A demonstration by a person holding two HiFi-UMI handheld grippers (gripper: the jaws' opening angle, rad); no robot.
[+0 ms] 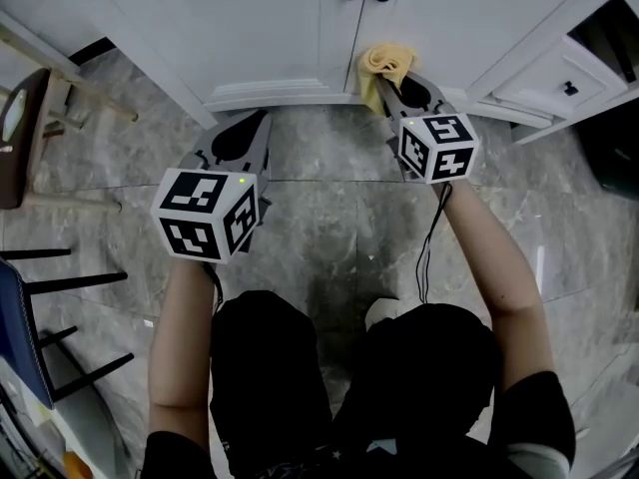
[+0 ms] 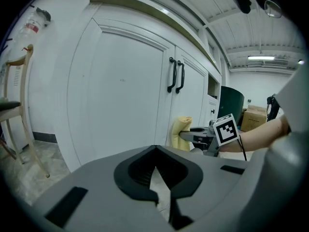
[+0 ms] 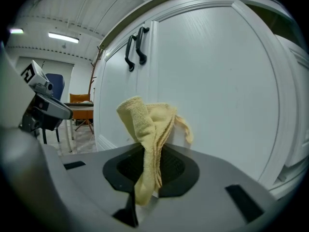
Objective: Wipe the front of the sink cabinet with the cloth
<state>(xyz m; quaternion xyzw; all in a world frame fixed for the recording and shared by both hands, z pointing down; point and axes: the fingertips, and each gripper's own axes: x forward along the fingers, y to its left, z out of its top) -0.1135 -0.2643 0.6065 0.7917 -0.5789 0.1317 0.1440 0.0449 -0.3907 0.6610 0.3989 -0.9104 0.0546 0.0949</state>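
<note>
Low at the sink cabinet door [image 1: 439, 18], the yellow cloth [image 1: 387, 64] pointed lengthwise toward it — clamped in the right gripper [image 3: 145, 151] — while the left gripper [image 2: 154, 151] hung closed, empty.

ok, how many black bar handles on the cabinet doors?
2. Side by side where the two doors meet: left door's handle, right door's handle, both above the cloth. Others may lie out of view.

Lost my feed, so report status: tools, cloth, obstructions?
Right tool shut on yellow cloth, low at cabinet door. Left tool shut, empty, off the cabinet. Nothing blocking.
</note>
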